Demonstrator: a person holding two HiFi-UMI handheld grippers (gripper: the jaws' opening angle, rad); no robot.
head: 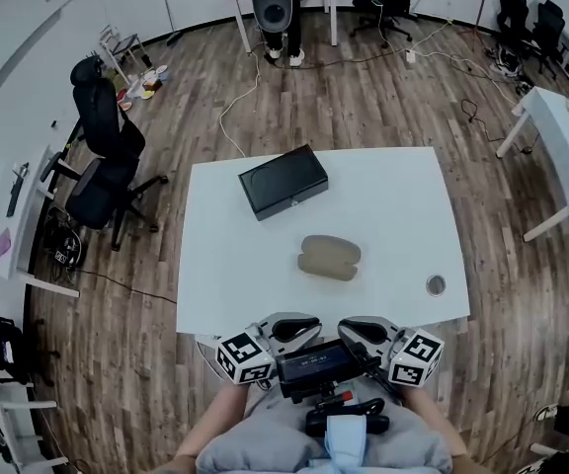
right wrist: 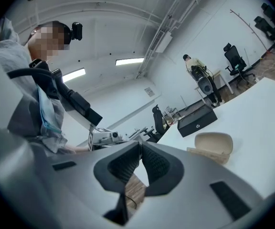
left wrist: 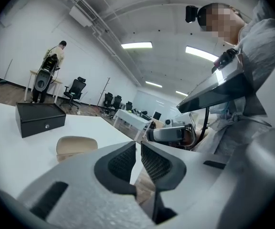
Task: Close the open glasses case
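Observation:
The beige glasses case (head: 329, 257) lies open in the middle of the white table (head: 225, 294), its lid raised. It also shows in the left gripper view (left wrist: 76, 146) and the right gripper view (right wrist: 214, 144). Both grippers hang low by the person's lap, short of the table's near edge and well apart from the case. My left gripper (head: 307, 323) (left wrist: 137, 147) has its jaws drawn almost together, only a slit between them and nothing in it. My right gripper (head: 350, 325) (right wrist: 141, 146) is shut and empty. The two grippers point toward each other.
A black box (head: 283, 181) (left wrist: 39, 117) (right wrist: 197, 120) sits at the table's far left. A small round object (head: 436, 285) lies near the front right corner. A black office chair (head: 107, 156) stands left of the table. A person stands by a far desk (head: 277, 8).

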